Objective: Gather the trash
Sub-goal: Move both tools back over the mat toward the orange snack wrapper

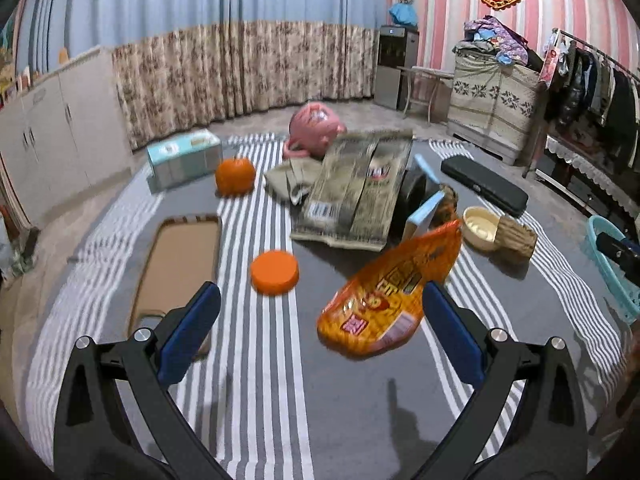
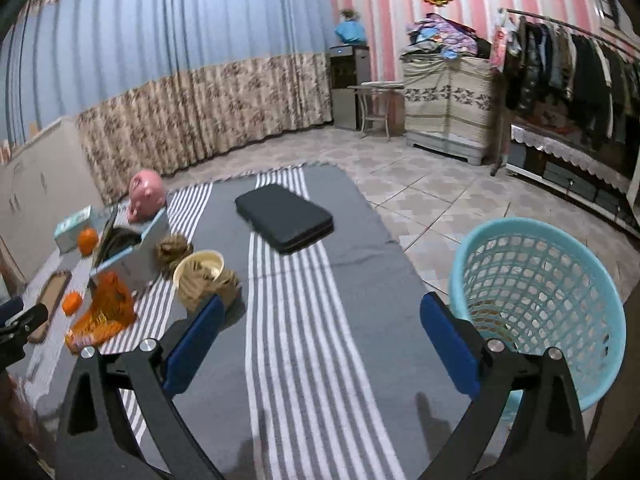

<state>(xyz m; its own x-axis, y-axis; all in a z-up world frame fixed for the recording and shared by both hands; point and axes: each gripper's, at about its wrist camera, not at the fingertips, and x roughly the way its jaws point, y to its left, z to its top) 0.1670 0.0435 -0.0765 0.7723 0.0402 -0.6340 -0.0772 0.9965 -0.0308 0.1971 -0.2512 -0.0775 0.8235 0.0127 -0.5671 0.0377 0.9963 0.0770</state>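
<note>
Here we hold both the left gripper (image 1: pixel 320 332) and the right gripper (image 2: pixel 322 344) wide and empty, the orange wrapper (image 1: pixel 390 300) lying just ahead of our left fingers, its length slanting up-right, nearer them.

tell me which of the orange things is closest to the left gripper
The orange snack bag, lying beside the left gripper's right finger. The flat orange lid sits a bit farther; the round orange fruit is farthest.
</note>
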